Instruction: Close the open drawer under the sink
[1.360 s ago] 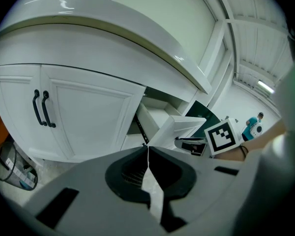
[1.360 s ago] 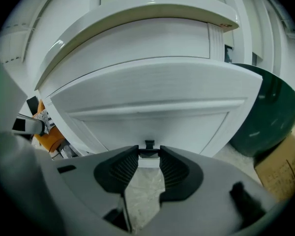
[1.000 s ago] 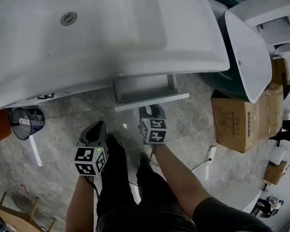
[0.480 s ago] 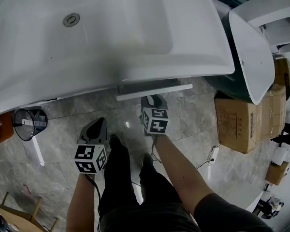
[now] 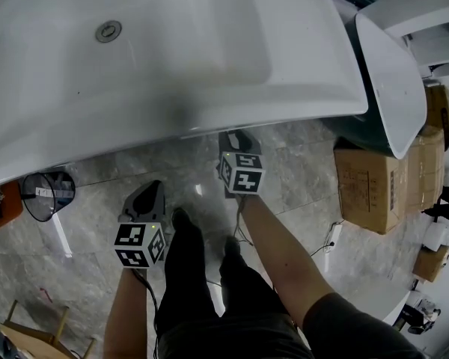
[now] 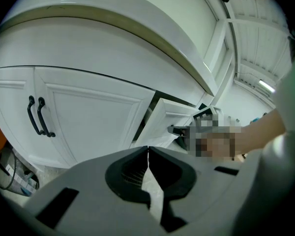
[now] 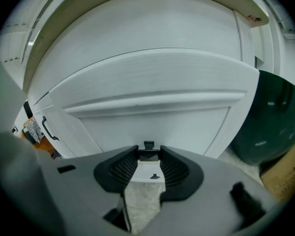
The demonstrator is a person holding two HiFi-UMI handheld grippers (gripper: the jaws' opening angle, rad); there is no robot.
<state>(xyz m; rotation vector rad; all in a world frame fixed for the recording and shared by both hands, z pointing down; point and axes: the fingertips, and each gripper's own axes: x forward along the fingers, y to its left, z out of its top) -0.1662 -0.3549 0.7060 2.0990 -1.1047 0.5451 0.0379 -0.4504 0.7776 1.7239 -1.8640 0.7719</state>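
Pinching the drawer's dark handle (image 7: 148, 146), the right gripper (image 7: 149, 156) has the white drawer front (image 7: 152, 102) directly ahead of it, under the sink (image 5: 172, 43). The left gripper (image 6: 148, 150) is empty, with its jaws pressed together.

cardboard boxes (image 5: 374, 189) stand beside a dark green tub (image 7: 271, 122), a mesh bin (image 5: 46, 195) well apart.

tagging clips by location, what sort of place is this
Probably a bathroom-fixture showroom or storeroom: a white ceramic sink on a white panelled cabinet, a dark green rounded tub beside it, and stacked brown cardboard boxes.
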